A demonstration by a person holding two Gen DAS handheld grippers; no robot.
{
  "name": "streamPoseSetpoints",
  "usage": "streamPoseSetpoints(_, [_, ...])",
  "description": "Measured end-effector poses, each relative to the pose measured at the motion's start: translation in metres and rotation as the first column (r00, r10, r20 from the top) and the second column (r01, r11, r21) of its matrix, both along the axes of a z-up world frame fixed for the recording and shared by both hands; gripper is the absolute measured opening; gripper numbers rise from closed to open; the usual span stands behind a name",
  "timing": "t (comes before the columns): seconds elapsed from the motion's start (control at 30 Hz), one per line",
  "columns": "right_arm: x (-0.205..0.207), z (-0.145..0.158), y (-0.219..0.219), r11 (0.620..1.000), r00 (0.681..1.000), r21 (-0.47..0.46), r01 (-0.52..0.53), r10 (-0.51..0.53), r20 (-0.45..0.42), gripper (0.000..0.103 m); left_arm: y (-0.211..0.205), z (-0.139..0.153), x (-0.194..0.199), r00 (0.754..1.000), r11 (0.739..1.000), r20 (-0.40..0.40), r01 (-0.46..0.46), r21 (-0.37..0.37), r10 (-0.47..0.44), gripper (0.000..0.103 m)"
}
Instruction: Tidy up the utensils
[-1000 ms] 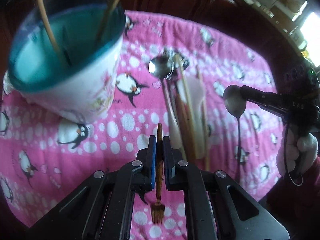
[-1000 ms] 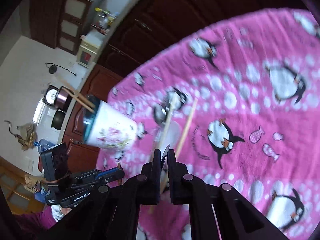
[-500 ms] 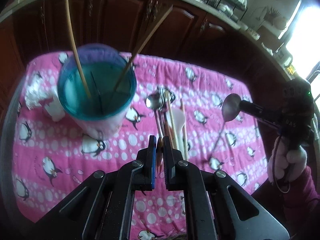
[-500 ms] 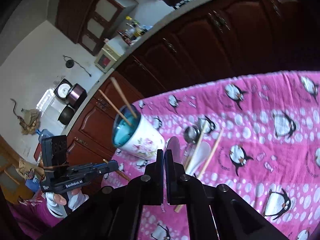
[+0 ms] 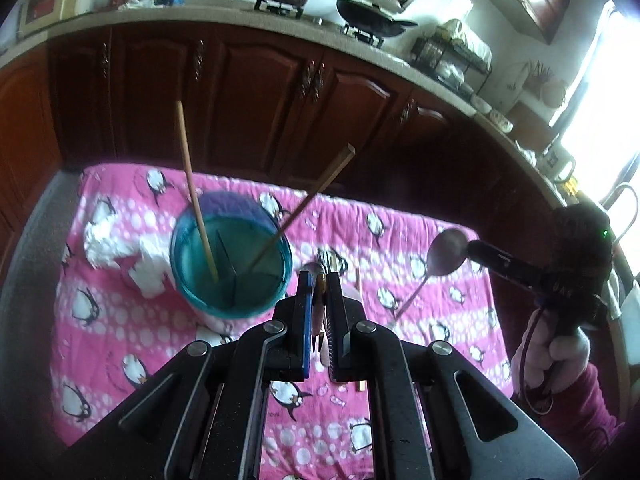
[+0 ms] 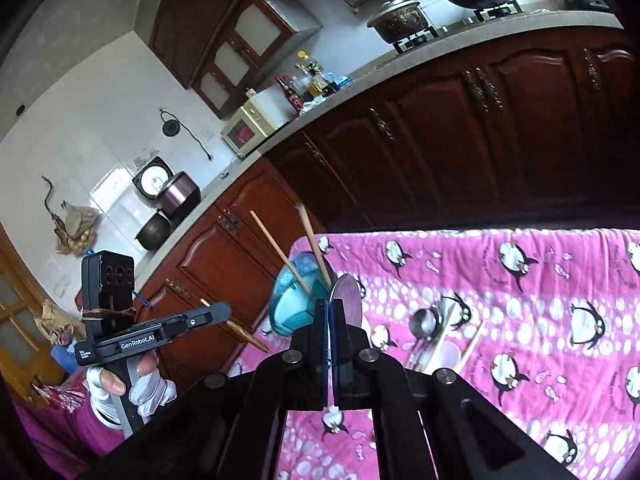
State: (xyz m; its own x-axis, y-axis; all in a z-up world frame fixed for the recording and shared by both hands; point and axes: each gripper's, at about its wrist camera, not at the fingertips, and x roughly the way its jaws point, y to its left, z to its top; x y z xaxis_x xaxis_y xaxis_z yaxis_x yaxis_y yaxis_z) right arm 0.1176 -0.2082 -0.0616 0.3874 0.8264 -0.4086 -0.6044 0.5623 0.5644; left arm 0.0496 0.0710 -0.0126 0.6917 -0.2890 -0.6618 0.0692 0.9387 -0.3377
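The left gripper (image 5: 318,300) is clamped on one wooden fork (image 5: 320,284), raised beside the cup; the right gripper (image 6: 331,312) is pinched shut on one metal spoon (image 6: 347,296), also aloft; one teal-lined cup (image 5: 230,258) stands on the pink penguin cloth (image 5: 120,320) with two chopsticks (image 5: 196,200) leaning inside it; a heap on the cloth holds one steel spoon (image 6: 425,322), one white spoon (image 6: 448,354) and at least two more chopsticks (image 6: 474,340), touching one another.
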Motion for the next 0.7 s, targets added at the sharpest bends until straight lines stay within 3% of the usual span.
streamPoseSetpoints(0.2, [-0.003, 0.029, 0.017, 0.999, 0.998, 0.016, -0.033, 0.032, 0.057, 0.0, 0.022, 0.025, 0.001, 0.998, 0.999, 0.047, -0.051, -0.009, 0.051, 0.005])
streamPoseSetpoints(0.33, [0.0, 0.025, 0.026, 0.998, 0.997, 0.002, -0.057, 0.057, 0.043, 0.0, 0.033, 0.032, 0.0, 0.995, 0.997, 0.065, -0.077, -0.012, 0.077, 0.005])
streamPoseSetpoints(0.4, [0.004, 0.01, 0.031, 0.998, 0.998, -0.018, -0.061, 0.061, 0.005, 0.001, 0.036, 0.03, 0.0, 0.995, 0.997, 0.065, -0.081, -0.018, 0.082, 0.005])
streamPoseSetpoints(0.53, [0.013, -0.03, 0.049, 0.984, 0.999, -0.174, -0.042, 0.039, -0.017, 0.021, 0.039, 0.025, 0.0, 0.995, 0.996, 0.051, -0.088, -0.023, 0.089, 0.005])
streamPoseSetpoints(0.7, [0.024, -0.092, 0.093, 0.909, 0.991, -0.396, -0.129, 0.112, -0.067, 0.021, 0.041, 0.023, -0.002, 0.994, 0.995, 0.047, -0.095, -0.027, 0.097, 0.005])
